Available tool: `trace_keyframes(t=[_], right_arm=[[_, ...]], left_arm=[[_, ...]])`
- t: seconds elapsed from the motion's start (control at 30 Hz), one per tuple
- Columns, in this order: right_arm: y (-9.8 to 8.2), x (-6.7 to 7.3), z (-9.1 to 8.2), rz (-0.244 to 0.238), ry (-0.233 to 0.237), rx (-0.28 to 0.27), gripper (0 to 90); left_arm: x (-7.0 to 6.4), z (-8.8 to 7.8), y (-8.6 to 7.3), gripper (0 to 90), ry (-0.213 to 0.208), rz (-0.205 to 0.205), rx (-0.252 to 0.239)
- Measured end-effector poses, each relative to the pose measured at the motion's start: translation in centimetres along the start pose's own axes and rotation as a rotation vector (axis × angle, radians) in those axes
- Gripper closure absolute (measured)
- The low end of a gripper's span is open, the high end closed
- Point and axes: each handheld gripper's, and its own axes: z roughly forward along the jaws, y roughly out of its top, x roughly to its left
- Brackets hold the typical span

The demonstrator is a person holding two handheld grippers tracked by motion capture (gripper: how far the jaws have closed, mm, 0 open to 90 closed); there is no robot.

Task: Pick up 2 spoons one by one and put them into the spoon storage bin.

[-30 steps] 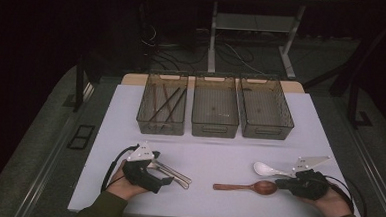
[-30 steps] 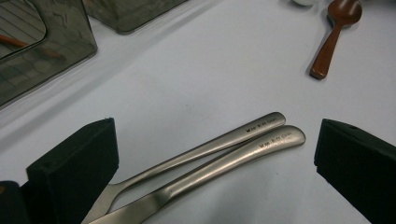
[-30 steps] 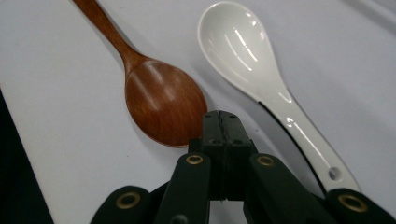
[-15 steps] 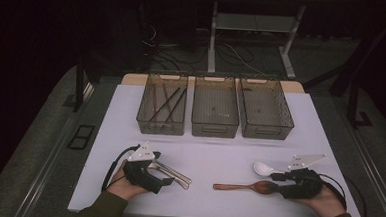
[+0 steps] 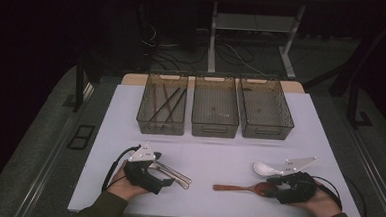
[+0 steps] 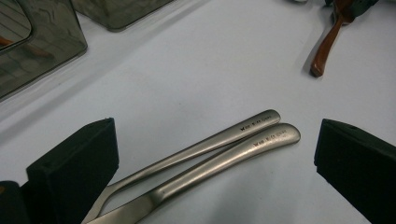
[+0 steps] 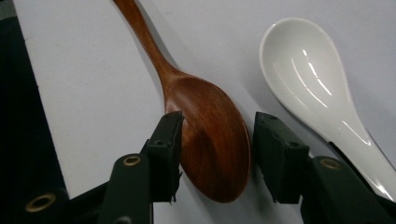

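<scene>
We judged the sorting barely begun: of the three bins, the left bin (image 5: 161, 107) already held a few dark sticks, while the middle bin (image 5: 215, 109) and right bin (image 5: 265, 111) looked bare, and four pieces of cutlery were left on the table (image 5: 208, 154)

Furthest left, the left gripper (image 5: 168, 183) rested on the table with its jaws wide apart and nothing in them. In the left gripper view two steel handles (image 6: 219, 149) lay side by side, touching, between the jaws and clear of both pads (image 6: 74, 163), their round ends pointing away from the tool. We could not tell what pieces they were, since their working ends ran under the gripper. They were not yet picked up

Further right, the right gripper (image 5: 273, 185) had its jaws about half open; they had just been opening, and now stood either side of the wooden spoon (image 7: 212, 135). The spoon's bowl sat between them, the one pad (image 7: 170, 140) touching or nearly touching its edge, the other standing just off it, so we took it as bracketed rather than gripped. Its handle ran straight ahead of the tool. The white spoon (image 7: 308, 79) lay just beside the far jaw, outside it, untouched

All four pieces remained to be lifted and binned
</scene>
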Motion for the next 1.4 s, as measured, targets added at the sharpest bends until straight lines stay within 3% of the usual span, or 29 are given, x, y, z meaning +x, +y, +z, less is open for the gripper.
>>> trace_keyframes(t=[0.3, 0.53, 1.1, 1.4], right_arm=[[0.02, 0.3, 0.1, -0.029, 0.047, 0.007, 68.9], [0.0, 0.36, 0.15, -0.036, 0.072, 0.009, 75.5], [0.16, 0.08, 0.06, -0.014, 0.088, -0.011, 79.8], [0.65, -0.09, -0.15, -0.005, 0.063, -0.028, 80.0]], left_arm=[[-0.04, 0.05, -0.02, 0.0, -0.003, 0.0, 0.003], [-0.06, 0.07, -0.02, 0.0, -0.004, 0.0, 0.005], [-0.08, 0.06, -0.02, 0.0, -0.007, 0.004, 0.006], [-0.03, 0.1, -0.06, 0.0, -0.013, -0.005, 0.004]])
